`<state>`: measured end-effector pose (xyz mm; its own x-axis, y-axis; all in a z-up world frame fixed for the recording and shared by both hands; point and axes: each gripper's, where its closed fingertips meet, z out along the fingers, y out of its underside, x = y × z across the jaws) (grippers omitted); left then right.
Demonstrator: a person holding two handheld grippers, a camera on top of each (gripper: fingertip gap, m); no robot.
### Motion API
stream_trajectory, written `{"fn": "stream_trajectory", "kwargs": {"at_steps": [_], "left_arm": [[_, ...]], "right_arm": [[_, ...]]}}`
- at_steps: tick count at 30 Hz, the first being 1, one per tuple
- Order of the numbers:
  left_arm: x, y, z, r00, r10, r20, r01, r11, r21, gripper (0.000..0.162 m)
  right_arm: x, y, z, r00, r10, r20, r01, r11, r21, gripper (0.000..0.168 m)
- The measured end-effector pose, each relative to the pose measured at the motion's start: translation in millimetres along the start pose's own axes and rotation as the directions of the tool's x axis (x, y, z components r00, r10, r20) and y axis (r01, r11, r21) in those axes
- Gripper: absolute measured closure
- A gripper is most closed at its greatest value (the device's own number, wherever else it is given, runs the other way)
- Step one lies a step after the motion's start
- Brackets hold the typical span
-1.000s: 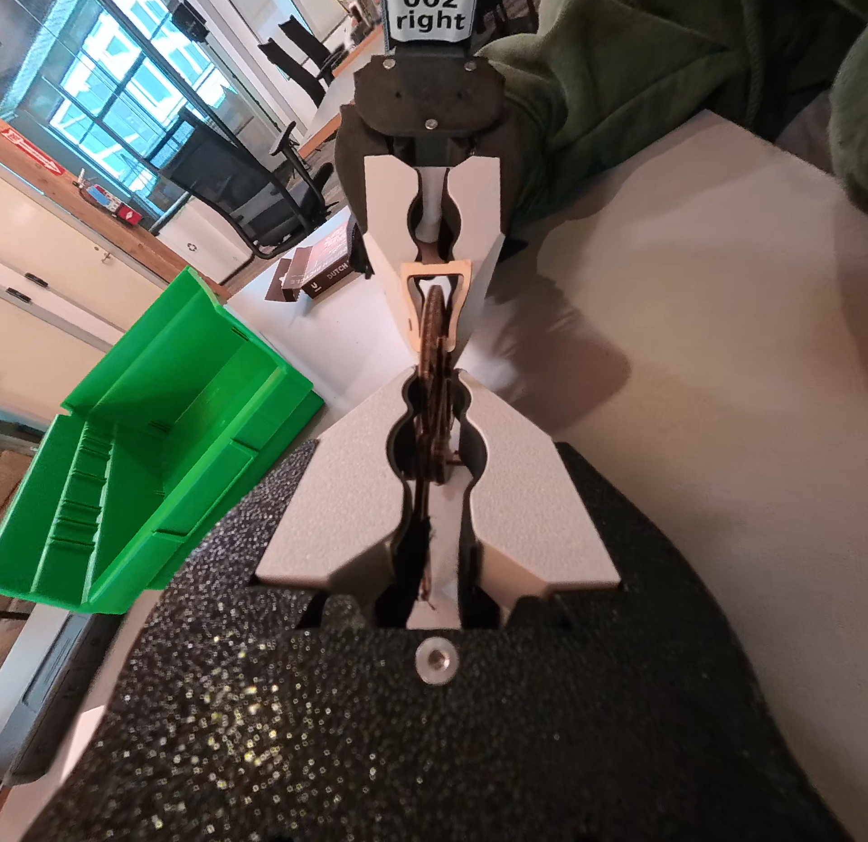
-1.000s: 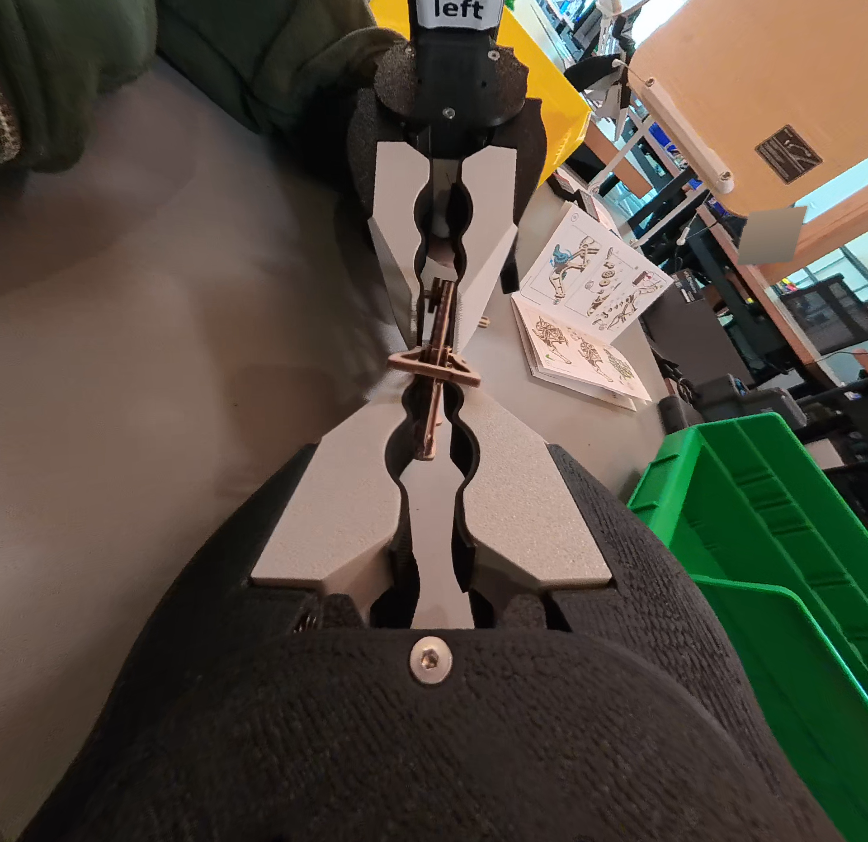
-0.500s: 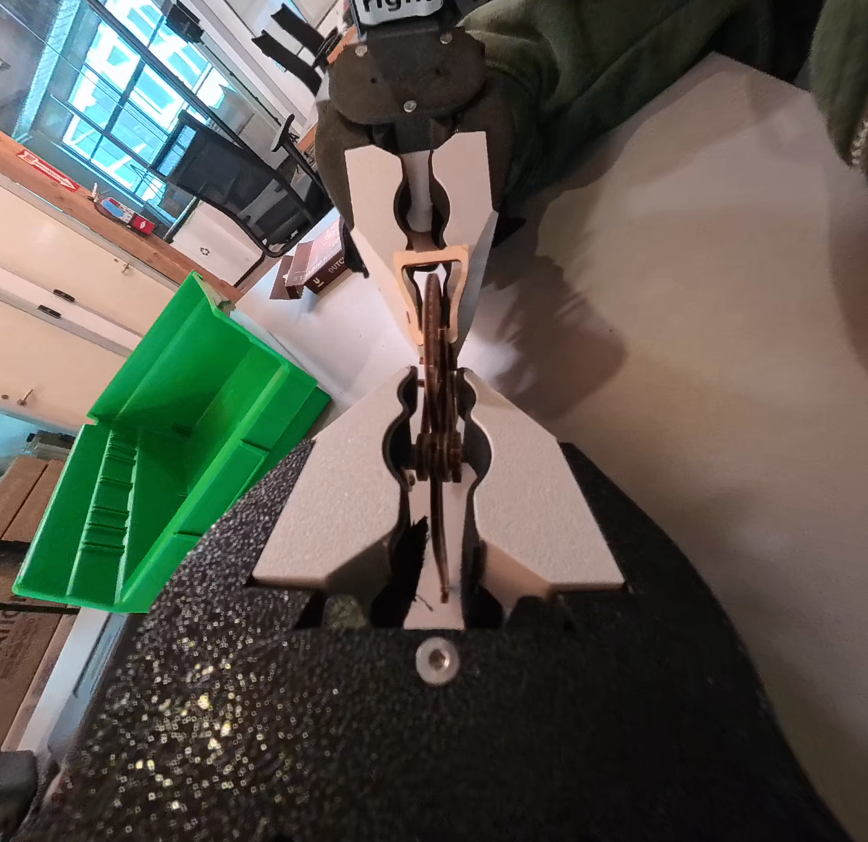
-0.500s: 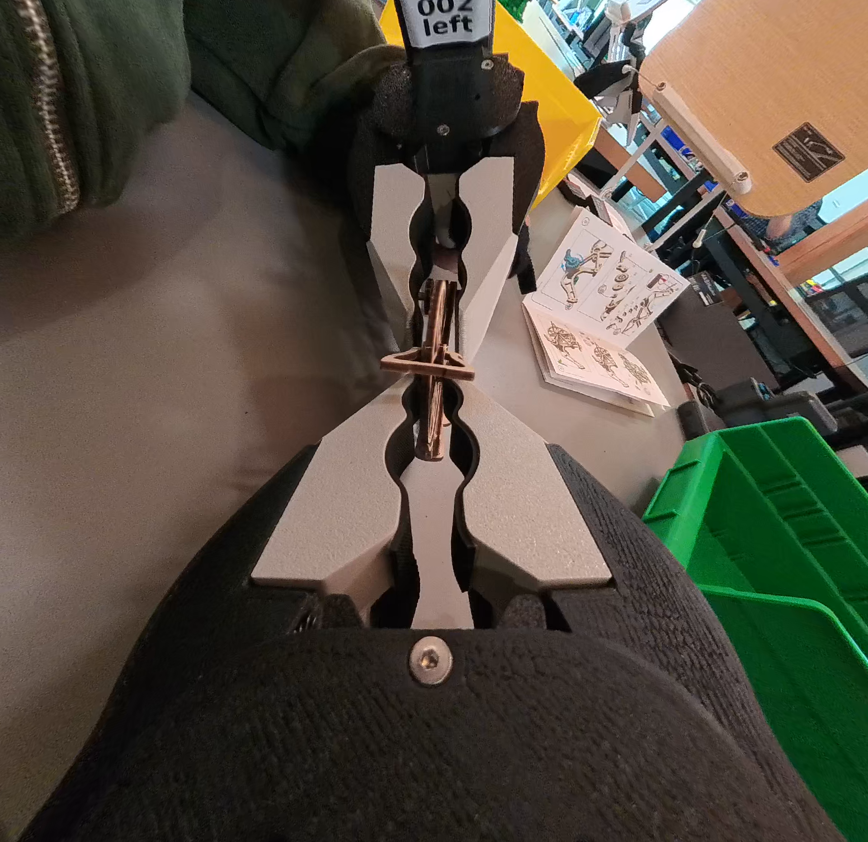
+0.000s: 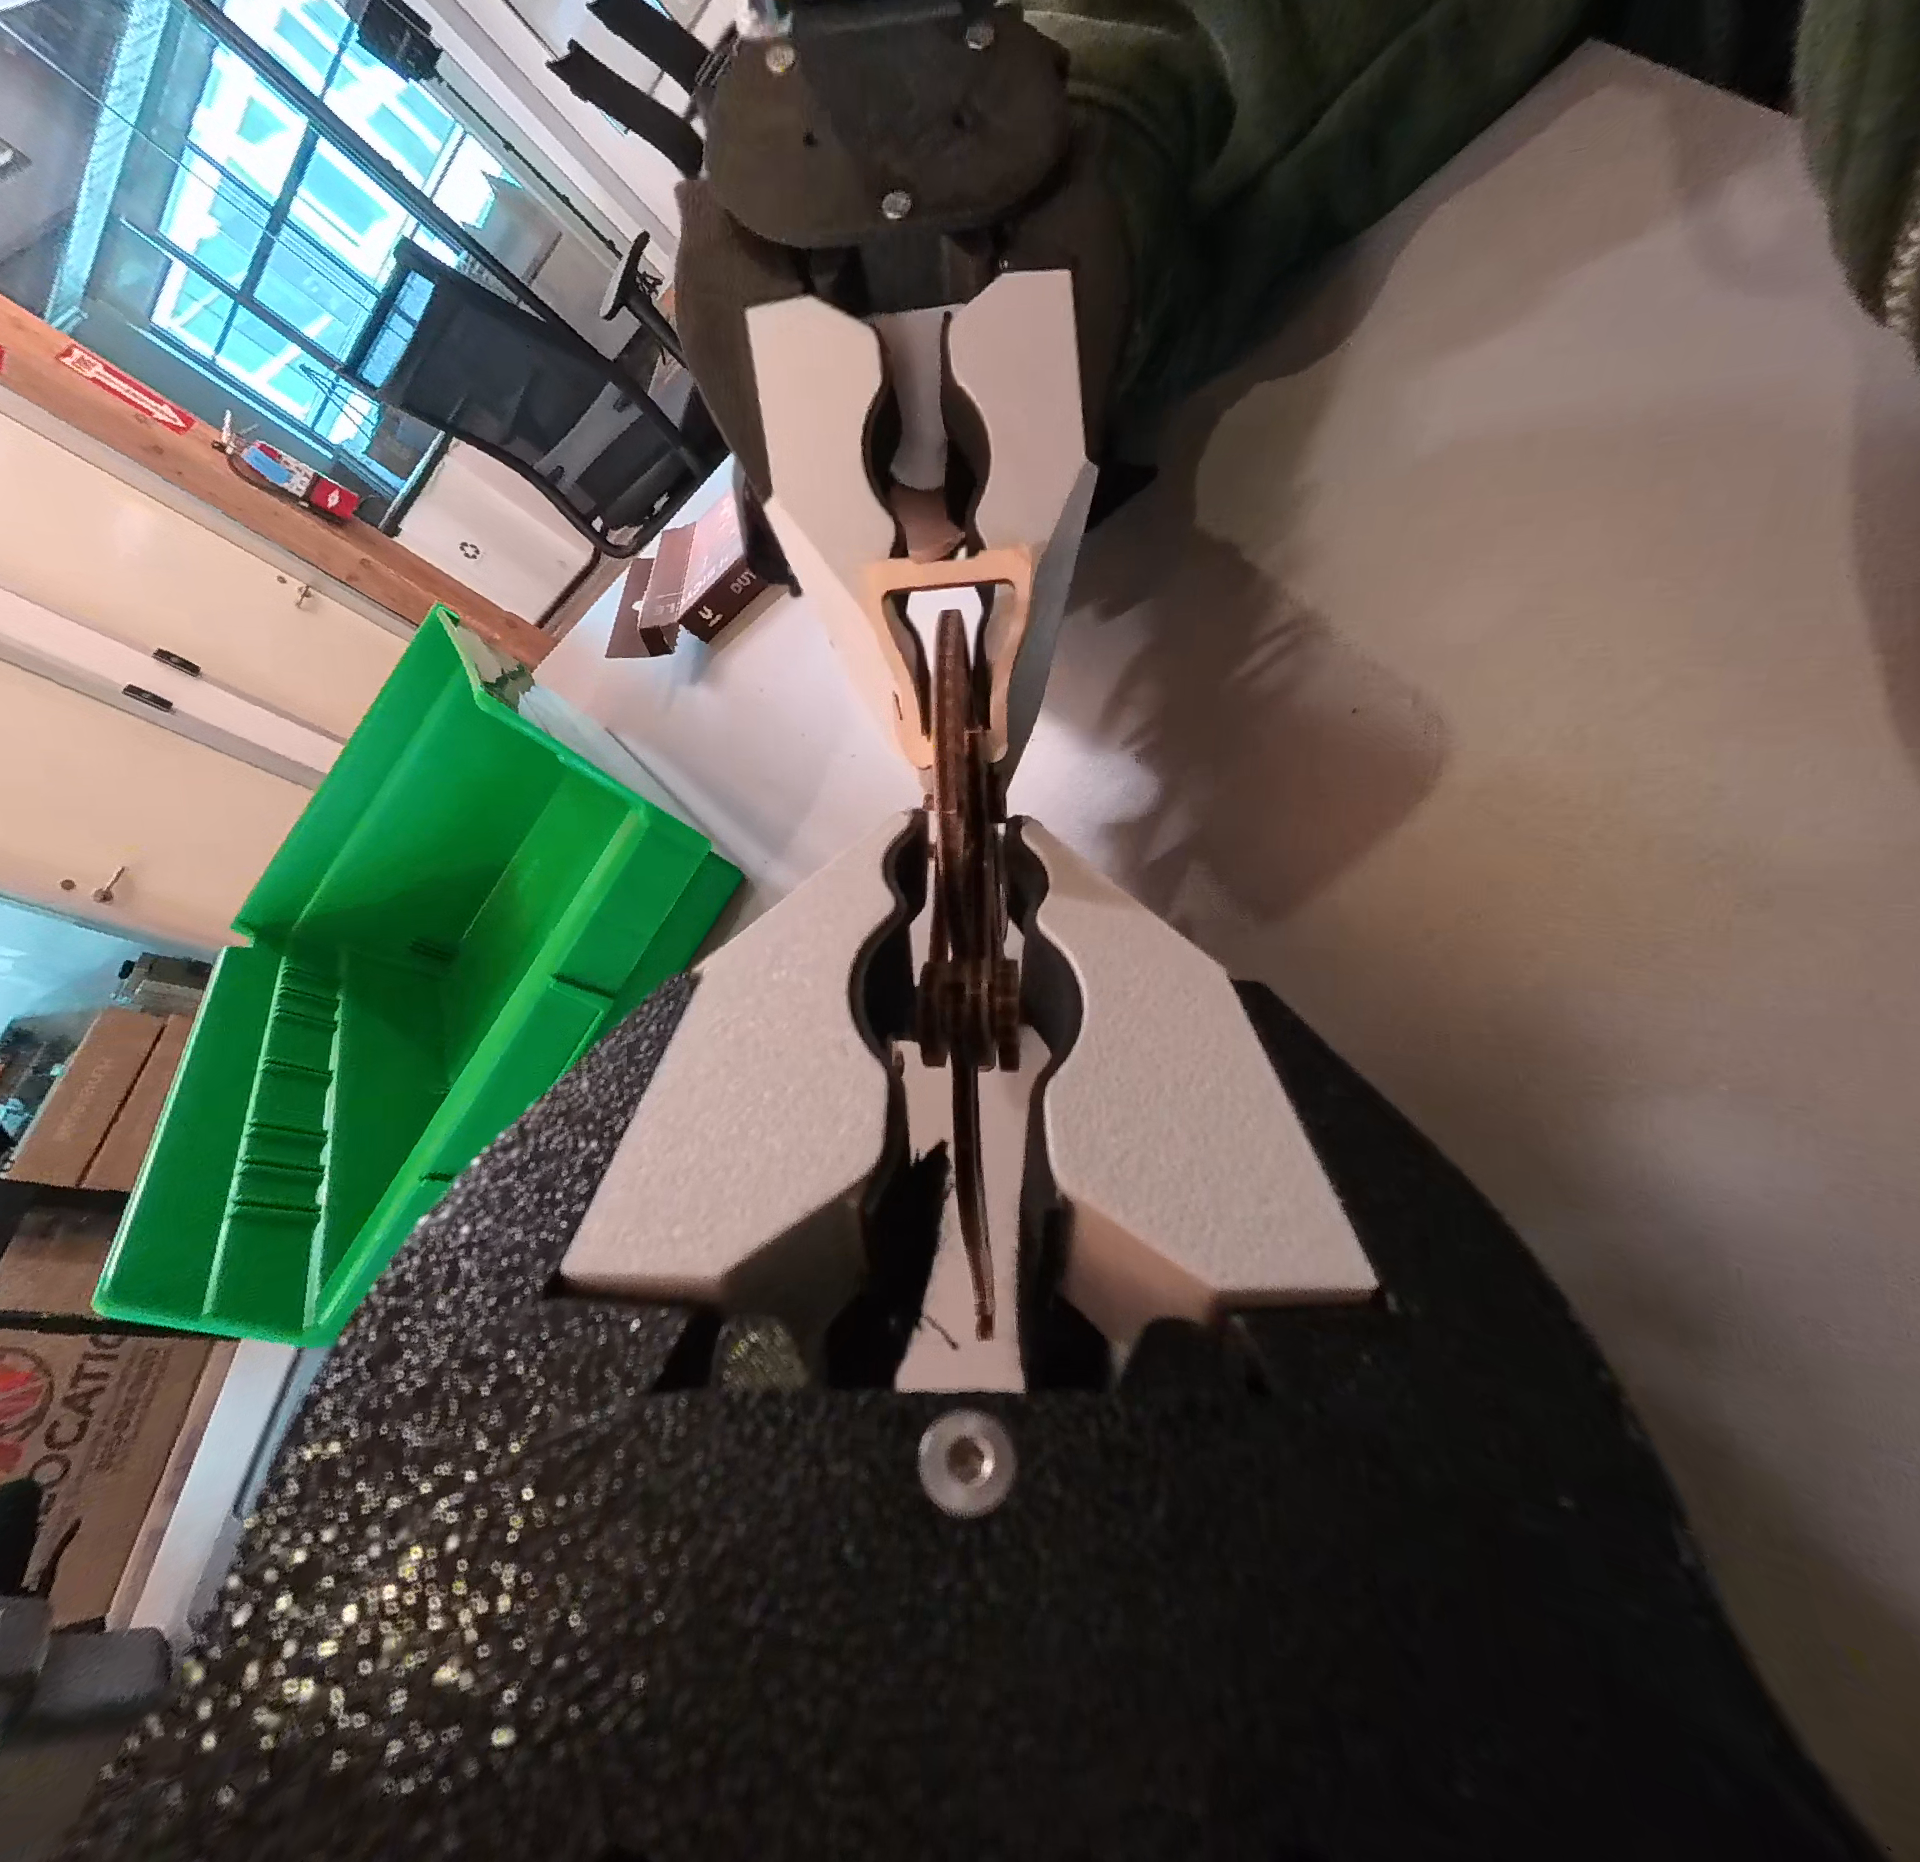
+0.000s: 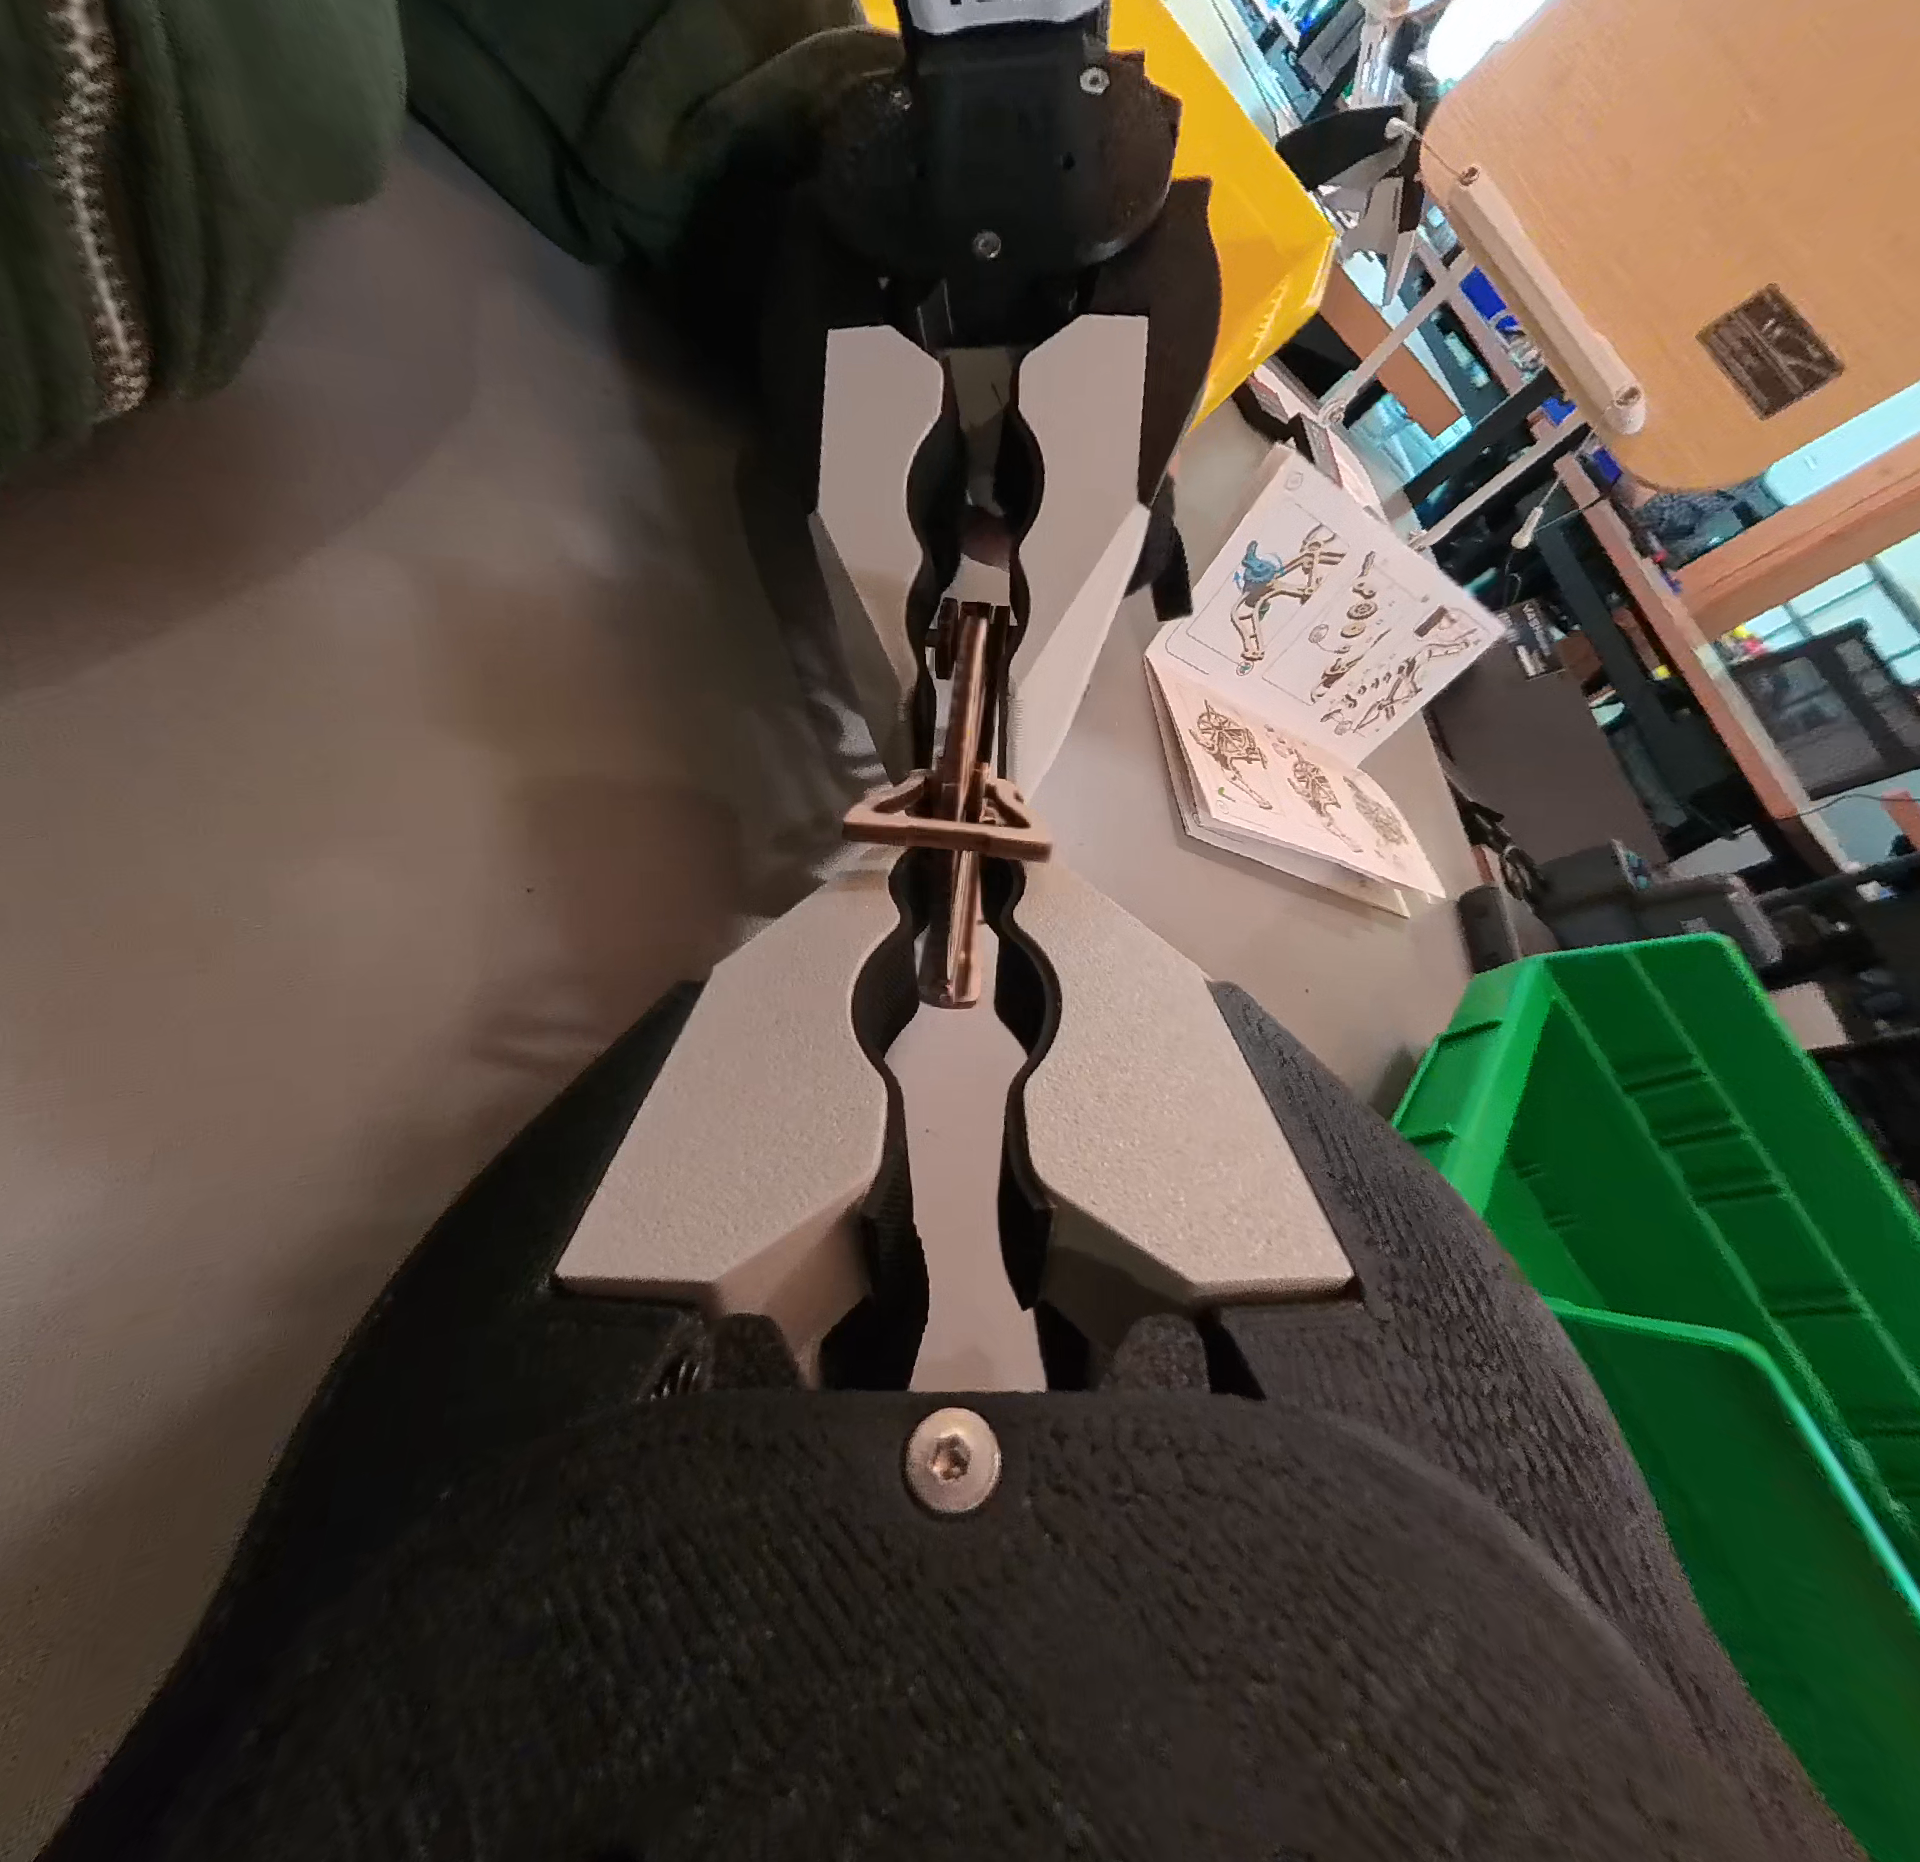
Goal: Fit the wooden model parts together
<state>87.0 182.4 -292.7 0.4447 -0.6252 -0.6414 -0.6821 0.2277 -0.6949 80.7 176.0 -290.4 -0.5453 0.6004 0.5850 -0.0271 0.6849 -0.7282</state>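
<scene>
My left gripper [image 5: 961,836] has its fingers pinched on the dark wheel stack [image 5: 966,939], held edge-on above the counter [image 5: 1558,669]. My right gripper [image 6: 951,877] faces it tip to tip, fingers clamped on the pale forked piece [image 5: 951,659], whose prongs straddle the wheel's rim. I'd judge the slot half engaged: keep both parts in one plane, push straight along the fingers, grip firm, no twisting, or the thin prongs may snap

A pale surface [image 6: 312,773] carries an open instruction booklet [image 6: 1309,732], a green bin [image 5: 416,981] and a brown box [image 5: 696,597].
</scene>
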Motion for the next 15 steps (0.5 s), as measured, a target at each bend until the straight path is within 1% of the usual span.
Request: {"fn": "stream_trajectory", "kwargs": {"at_steps": [1, 2, 4, 6, 9, 11, 12, 13, 15], "left_arm": [[1, 0, 0, 1.0, 0.007, 0.002, -0.007, 1.0, 0.003, 0.15], [2, -1, -1, 1.0, 0.012, -0.007, -0.012, 1.0, 0.008, 0.146], [4, -3, -4, 1.0, 0.009, -0.016, -0.008, 1.0, 0.022, 0.134], [2, -6, -8, 1.0, 0.0, -0.01, 0.0, 0.999, 0.047, 0.13], [0, -2, -11, 1.0, -0.002, -0.012, 0.003, 1.0, 0.031, 0.128], [6, 2, -10, 0.999, 0.018, -0.04, -0.018, 1.0, 0.01, 0.131], [8, 3, -9, 0.998, 0.033, -0.051, -0.033, 0.999, -0.002, 0.134], [11, 5, -8, 0.997, 0.051, -0.062, -0.052, 0.999, -0.014, 0.14], [15, 9, -7, 0.994, 0.078, -0.083, -0.082, 0.996, -0.041, 0.147]], "right_arm": [[0, 0, 0, 0.999, -0.032, -0.009, 0.032, 0.999, -0.006, 0.162], [0, 2, 1, 0.997, -0.072, -0.022, 0.072, 0.997, -0.024, 0.162], [2, 8, 0, 0.98, -0.191, -0.059, 0.185, 0.979, -0.088, 0.162], [3, 15, 1, 0.948, -0.308, -0.082, 0.293, 0.943, -0.158, 0.162], [0, 24, 5, 0.904, -0.422, -0.062, 0.399, 0.887, -0.232, 0.161], [-4, 29, 7, 0.884, -0.467, -0.031, 0.443, 0.856, -0.265, 0.159], [-6, 33, 8, 0.877, -0.481, -0.008, 0.46, 0.842, -0.282, 0.156], [-8, 36, 9, 0.871, -0.491, 0.013, 0.472, 0.83, -0.296, 0.15], [-9, 38, 8, 0.858, -0.512, 0.029, 0.495, 0.814, -0.304, 0.147]]}}
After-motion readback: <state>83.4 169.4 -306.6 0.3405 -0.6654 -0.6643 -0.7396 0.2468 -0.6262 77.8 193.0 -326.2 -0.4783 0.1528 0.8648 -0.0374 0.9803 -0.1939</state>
